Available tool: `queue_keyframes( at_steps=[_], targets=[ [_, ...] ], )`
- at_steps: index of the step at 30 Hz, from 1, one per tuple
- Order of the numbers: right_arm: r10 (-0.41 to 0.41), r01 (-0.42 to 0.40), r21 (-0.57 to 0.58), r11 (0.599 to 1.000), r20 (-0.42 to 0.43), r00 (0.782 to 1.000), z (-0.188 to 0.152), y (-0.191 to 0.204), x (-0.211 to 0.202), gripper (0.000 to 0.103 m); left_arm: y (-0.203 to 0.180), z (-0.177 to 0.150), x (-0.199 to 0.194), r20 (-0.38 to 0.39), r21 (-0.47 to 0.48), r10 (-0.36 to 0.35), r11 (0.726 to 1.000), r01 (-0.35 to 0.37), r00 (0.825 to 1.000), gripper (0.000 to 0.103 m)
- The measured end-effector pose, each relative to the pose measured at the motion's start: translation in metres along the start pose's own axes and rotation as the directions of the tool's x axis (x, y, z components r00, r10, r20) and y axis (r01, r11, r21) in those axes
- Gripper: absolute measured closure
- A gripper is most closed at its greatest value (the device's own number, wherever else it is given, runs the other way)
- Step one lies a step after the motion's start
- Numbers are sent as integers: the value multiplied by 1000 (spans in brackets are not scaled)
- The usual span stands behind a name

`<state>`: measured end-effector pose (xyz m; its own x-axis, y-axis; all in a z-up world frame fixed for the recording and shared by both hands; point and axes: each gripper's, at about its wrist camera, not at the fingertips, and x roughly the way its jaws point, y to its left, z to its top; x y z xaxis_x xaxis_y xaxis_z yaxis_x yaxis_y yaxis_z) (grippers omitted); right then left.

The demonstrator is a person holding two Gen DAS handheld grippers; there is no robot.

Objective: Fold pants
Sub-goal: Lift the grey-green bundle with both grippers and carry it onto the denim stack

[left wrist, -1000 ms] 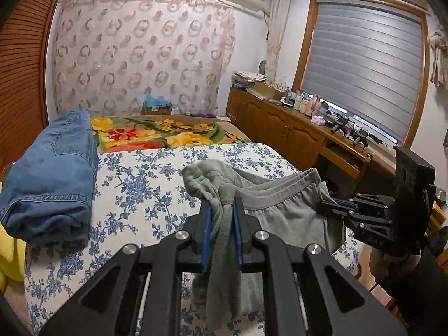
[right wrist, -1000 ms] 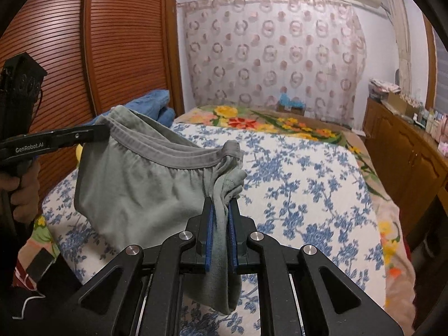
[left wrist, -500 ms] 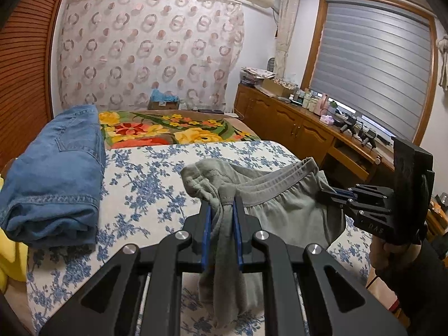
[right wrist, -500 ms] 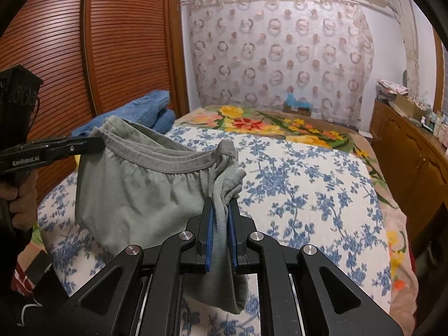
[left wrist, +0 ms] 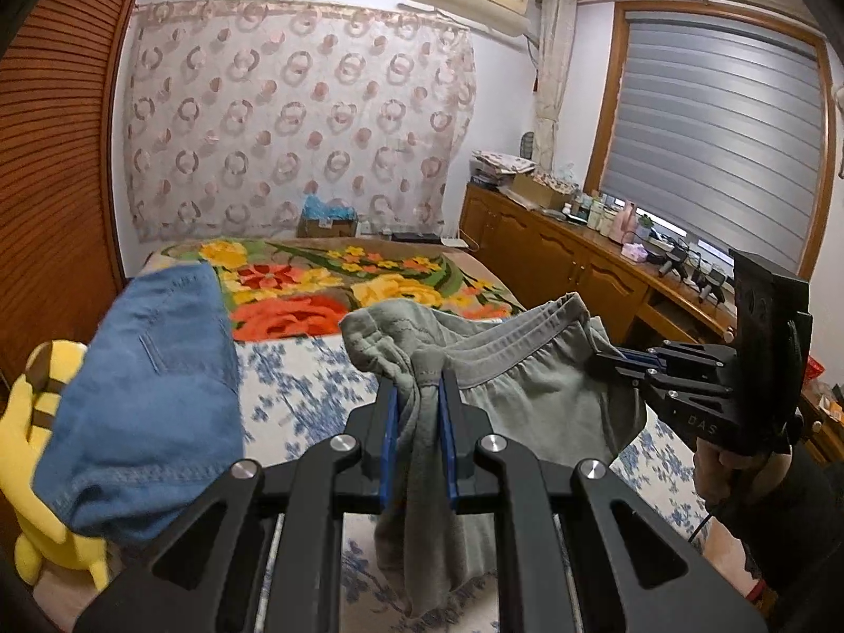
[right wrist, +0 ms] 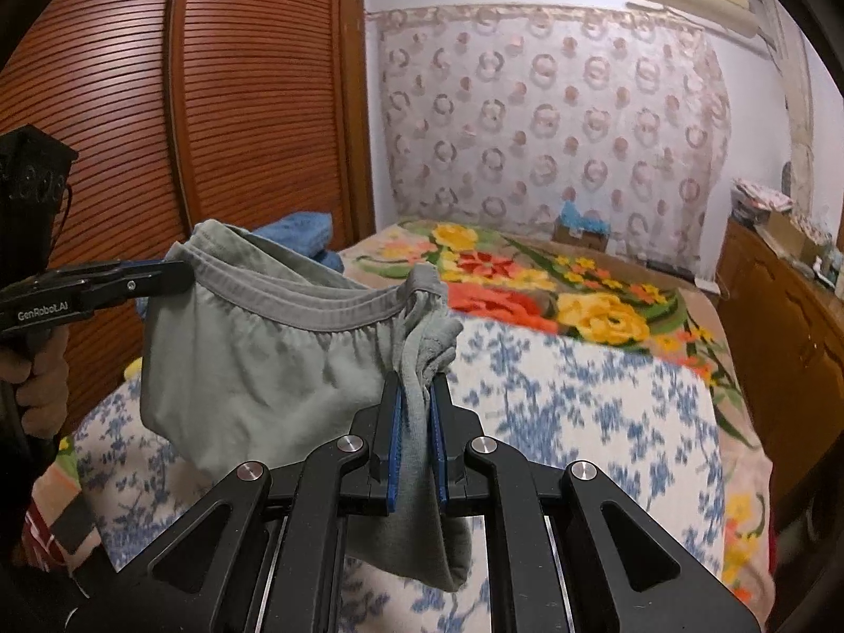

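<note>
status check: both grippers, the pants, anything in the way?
Left hand-held gripper and right hand-held gripper both shut on the grey pants, waistband stretched between them above the bed. Folded jeans at the left edge, apart from the pants.

Your pants [left wrist: 533, 401] are soft, matt grey knit cloth with a ribbed waistband, and each claw [left wrist: 416, 395] is matt black plastic with blue rubbery pads [right wrist: 391, 443] and shiny metal pivots. Beside them you have coarse blue denim jeans [left wrist: 153, 401], a printed cotton bed [right wrist: 580, 395] sheet and glossy slatted wood doors [right wrist: 253, 84].
</note>
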<state>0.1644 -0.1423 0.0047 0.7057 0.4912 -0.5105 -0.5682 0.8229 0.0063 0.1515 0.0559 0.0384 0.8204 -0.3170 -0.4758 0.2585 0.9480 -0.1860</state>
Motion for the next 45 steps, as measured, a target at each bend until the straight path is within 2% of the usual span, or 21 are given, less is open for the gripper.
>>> queue_keyframes(
  at_steps=[8, 20, 32, 45],
  targets=[
    [21, -21, -53, 998, 6, 1000, 39, 8, 25, 96, 23, 17, 1, 12, -17, 43, 999, -43, 999, 91],
    [63, -63, -121, 991, 1, 998, 76, 24, 67, 96, 66, 32, 0, 23, -43, 106, 994, -105, 994, 91],
    [132, -130, -230, 964, -9, 991, 117, 61, 127, 96, 121, 20, -5, 28, -122, 195, 974, -191, 980, 91],
    [167, -167, -322, 932, -27, 986, 160, 97, 197, 96, 158, 8, -4, 31, -199, 278, 943, -267, 960, 91]
  ],
)
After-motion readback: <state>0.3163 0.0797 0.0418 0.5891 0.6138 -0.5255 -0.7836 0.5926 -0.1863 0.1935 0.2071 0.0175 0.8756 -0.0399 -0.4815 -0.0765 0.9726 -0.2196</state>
